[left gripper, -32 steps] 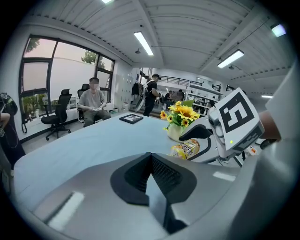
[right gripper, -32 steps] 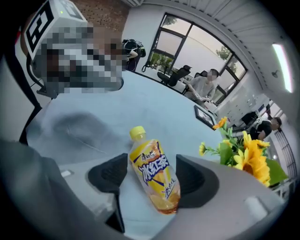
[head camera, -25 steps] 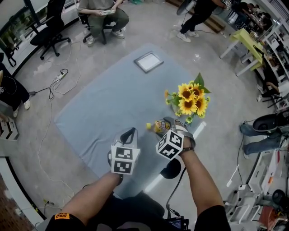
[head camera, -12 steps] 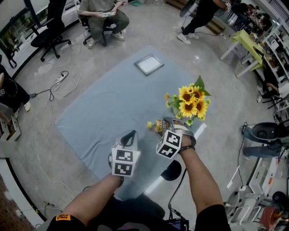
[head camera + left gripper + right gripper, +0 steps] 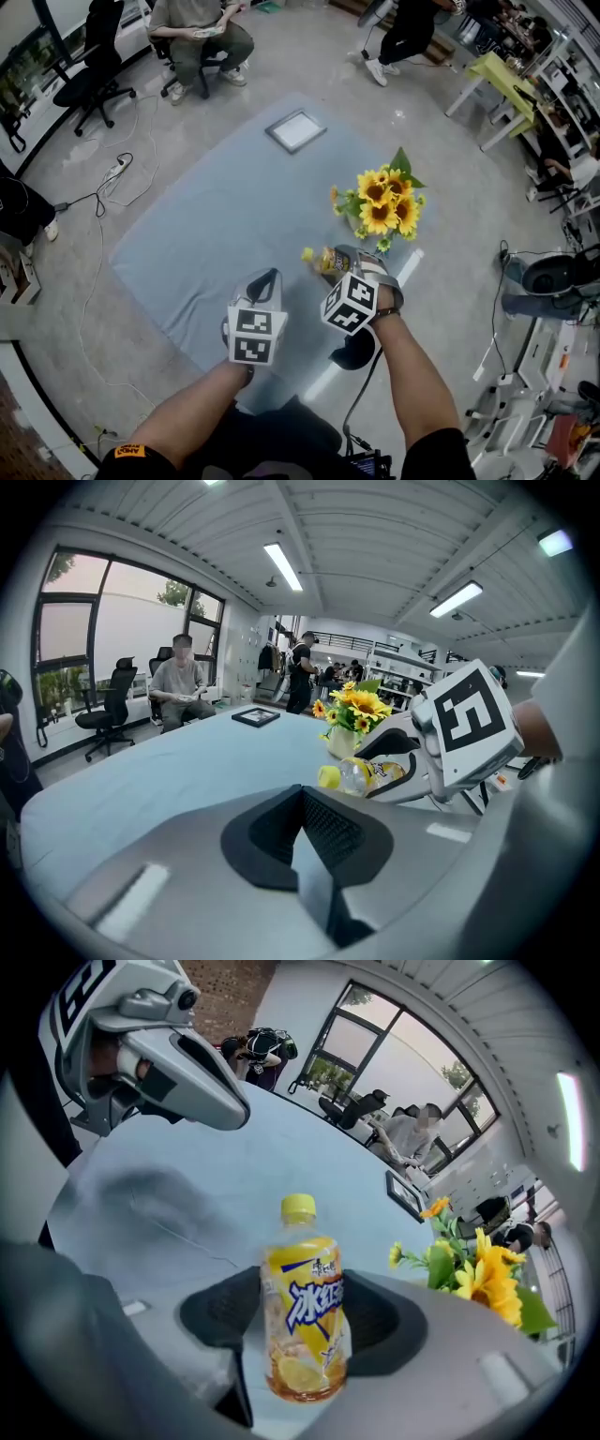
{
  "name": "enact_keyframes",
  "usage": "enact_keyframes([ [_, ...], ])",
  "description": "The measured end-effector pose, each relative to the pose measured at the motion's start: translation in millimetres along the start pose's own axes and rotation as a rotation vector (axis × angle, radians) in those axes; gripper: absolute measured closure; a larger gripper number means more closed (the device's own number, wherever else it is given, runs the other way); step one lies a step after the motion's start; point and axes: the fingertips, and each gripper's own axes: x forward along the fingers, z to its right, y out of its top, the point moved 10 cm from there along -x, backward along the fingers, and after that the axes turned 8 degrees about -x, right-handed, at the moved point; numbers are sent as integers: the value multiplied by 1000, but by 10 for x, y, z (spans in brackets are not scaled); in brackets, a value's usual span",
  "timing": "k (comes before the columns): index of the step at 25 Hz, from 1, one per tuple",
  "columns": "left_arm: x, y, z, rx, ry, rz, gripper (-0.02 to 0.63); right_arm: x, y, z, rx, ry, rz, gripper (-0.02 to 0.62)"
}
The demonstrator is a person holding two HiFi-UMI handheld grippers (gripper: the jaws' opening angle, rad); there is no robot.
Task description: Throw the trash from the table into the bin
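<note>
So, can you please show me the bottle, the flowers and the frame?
bottle (image 5: 302,1312): right gripper view, on its yellow label.
flowers (image 5: 379,215): head view, on a sunflower head.
frame (image 5: 295,130): head view, on its pale middle.

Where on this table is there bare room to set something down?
The left half of the cloth is bare, from the frame down to the near edge. The strip between frame and sunflowers is free too. It is crowded at the near right, where the bottle lies close beside the sunflowers.
</note>
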Motion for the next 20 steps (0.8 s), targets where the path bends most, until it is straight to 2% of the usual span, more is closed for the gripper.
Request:
enact_keyframes([
  [9, -85, -41, 93, 20, -19, 0, 598, -409, 14, -136, 178, -59, 101, 319],
  [20, -250, -83, 172, 35, -51, 23, 598, -760, 55, -395, 303, -94, 152, 319],
])
